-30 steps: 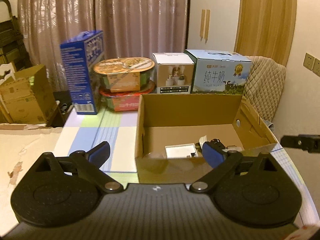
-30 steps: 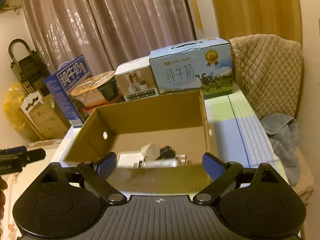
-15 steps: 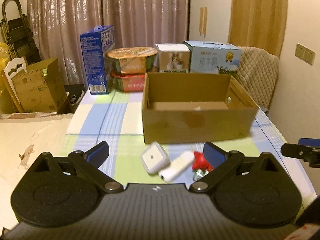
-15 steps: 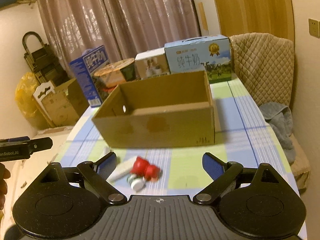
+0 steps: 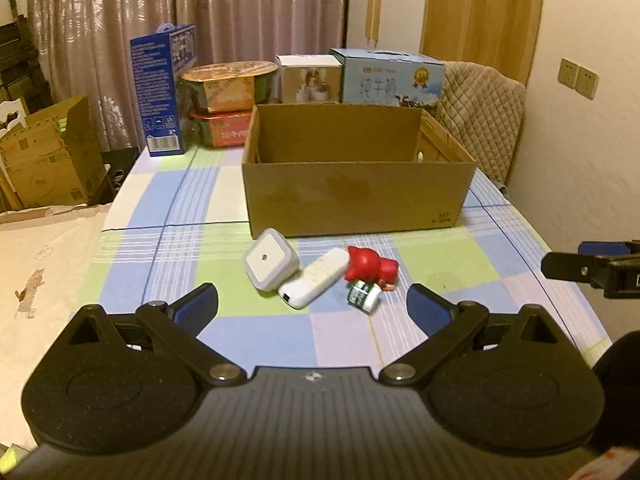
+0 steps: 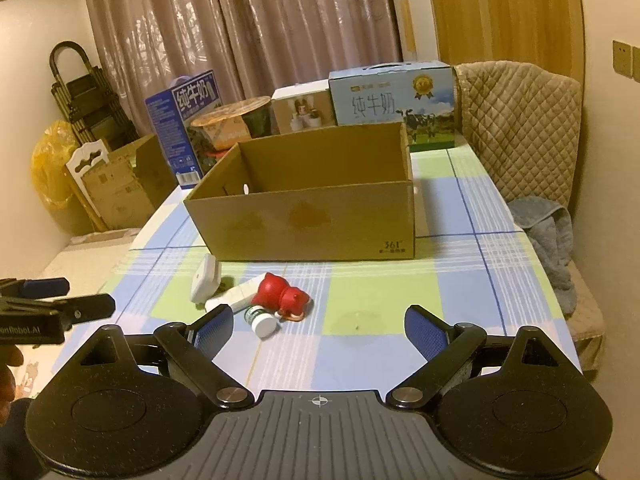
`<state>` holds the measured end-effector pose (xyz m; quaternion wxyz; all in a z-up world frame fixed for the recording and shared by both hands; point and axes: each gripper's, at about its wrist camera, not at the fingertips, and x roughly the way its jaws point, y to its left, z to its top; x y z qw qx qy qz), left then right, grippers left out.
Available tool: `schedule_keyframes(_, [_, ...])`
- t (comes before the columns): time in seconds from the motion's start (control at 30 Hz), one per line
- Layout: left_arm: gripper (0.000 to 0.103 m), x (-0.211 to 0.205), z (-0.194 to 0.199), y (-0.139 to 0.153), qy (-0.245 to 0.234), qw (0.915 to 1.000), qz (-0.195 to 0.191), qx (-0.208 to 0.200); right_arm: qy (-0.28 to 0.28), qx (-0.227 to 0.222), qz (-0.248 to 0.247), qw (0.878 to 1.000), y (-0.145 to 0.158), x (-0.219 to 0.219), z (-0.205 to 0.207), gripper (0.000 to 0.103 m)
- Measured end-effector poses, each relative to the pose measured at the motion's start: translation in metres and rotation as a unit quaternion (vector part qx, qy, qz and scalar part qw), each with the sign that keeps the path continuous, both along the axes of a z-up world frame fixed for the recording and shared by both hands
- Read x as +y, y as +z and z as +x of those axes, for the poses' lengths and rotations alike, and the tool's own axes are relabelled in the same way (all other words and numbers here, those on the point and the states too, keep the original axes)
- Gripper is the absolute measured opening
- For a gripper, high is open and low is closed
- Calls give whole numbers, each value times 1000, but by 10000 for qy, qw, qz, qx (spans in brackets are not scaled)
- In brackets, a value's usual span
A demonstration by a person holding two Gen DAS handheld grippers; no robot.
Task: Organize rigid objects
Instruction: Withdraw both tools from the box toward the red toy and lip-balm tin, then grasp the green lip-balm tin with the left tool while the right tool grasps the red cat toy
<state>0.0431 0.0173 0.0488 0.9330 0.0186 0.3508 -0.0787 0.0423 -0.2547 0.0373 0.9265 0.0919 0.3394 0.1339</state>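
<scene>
both wrist cameras look forward over the checked table point(image 5: 168, 200) toward the cardboard box point(image 5: 356, 196) and far curtains, the left view from the near left, the right from the near right; both share the small clustered items.

White square night-light point(image 5: 269, 261), white remote point(image 5: 314, 281), red figurine point(image 5: 370, 269) and small bottle point(image 5: 362, 295) are lying clustered before the open cardboard box point(image 5: 352, 196).

Cardboard box point(image 5: 356, 196) blocks behind item cluster point(image 5: 320, 276); near side open.
</scene>
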Motion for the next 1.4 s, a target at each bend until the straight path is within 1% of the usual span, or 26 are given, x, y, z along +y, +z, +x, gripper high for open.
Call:
schedule_keyframes(0.47, [98, -7, 2, -8, -219, 9997, -37, 140, 31, 58, 28, 10000, -4, -1, 2, 90])
schedule_keyframes(0.6, [98, -8, 3, -12, -314, 9993, 5, 183, 87, 122, -13, 9999, -8, 0, 6, 90])
schedule_keyframes(0.8, [92, -10, 9, -20, -515, 9982, 15, 318, 178, 189, -107, 9996, -12, 2, 12, 90])
schedule_keyframes(1.2, [88, -18, 28, -42, -746, 9957, 53, 553, 318, 376, -182, 9986, -31, 3, 31, 90])
schedule_keyframes(1.27, [87, -19, 33, -46, -853, 9945, 72, 602, 333, 414, -192, 9984, -34, 3, 36, 90])
schedule_keyframes(1.4, [81, -22, 44, -55, -1085, 9913, 146, 726, 446, 465, -235, 9976, -40, 3, 44, 90])
